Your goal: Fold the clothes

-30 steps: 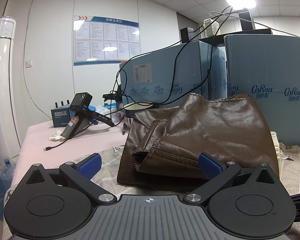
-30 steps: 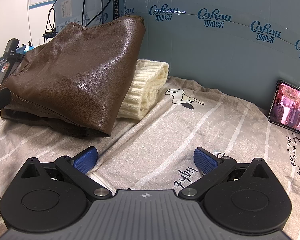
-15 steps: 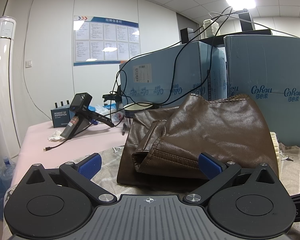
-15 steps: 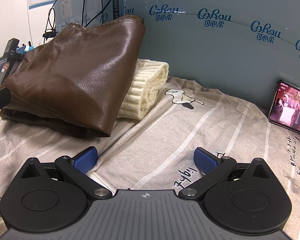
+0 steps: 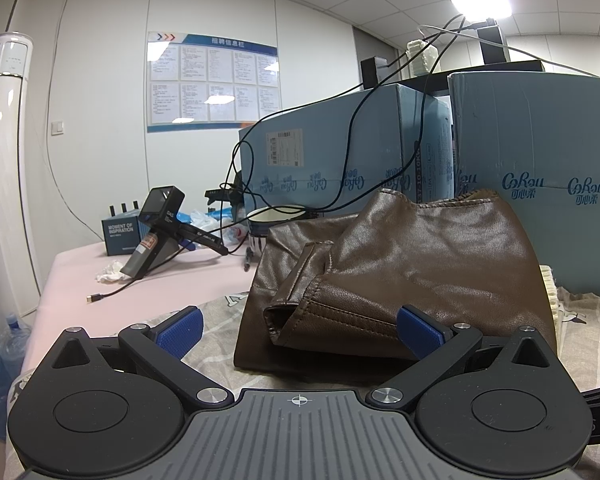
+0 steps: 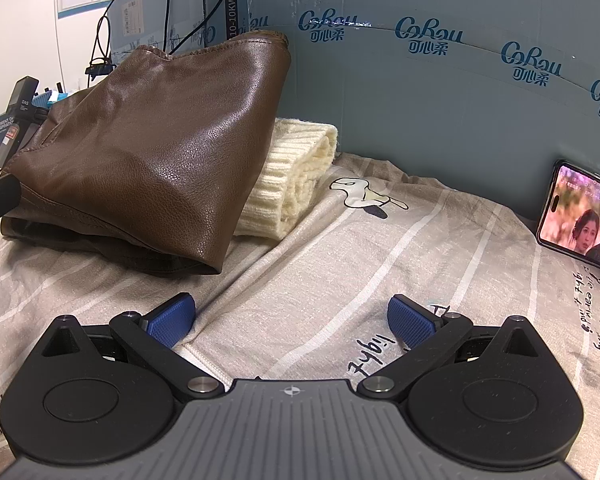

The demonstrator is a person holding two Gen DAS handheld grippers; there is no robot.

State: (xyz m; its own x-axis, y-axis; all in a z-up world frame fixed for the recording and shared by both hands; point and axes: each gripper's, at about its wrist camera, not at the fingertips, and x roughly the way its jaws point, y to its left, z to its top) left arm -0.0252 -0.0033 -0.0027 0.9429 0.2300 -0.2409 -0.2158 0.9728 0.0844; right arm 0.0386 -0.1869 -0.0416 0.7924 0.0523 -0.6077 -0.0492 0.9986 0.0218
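A glossy brown faux-leather jacket point(image 5: 412, 264), grained and stitched along its seams, lies in a folded heap on a beige striped cotton sheet point(image 6: 340, 256) printed with cartoon figures, which covers the counter. Its cuffed sleeve end point(image 5: 296, 304) points towards the left gripper point(image 5: 298, 326), whose blue ribbed fingers point(image 5: 180, 328) stand wide apart just in front of the heap, holding nothing. A cream ribbed knit garment point(image 6: 296, 184), folded, sits tucked behind and partly under the jacket, against the blue cardboard boxes point(image 6: 440, 80). The right gripper point(image 6: 292, 322) hovers over bare sheet, fingers point(image 6: 410, 322) likewise spread (nothing between them), with the jacket ahead and to its left. A lit smartphone point(image 6: 580, 220) leans against the boxes at right.
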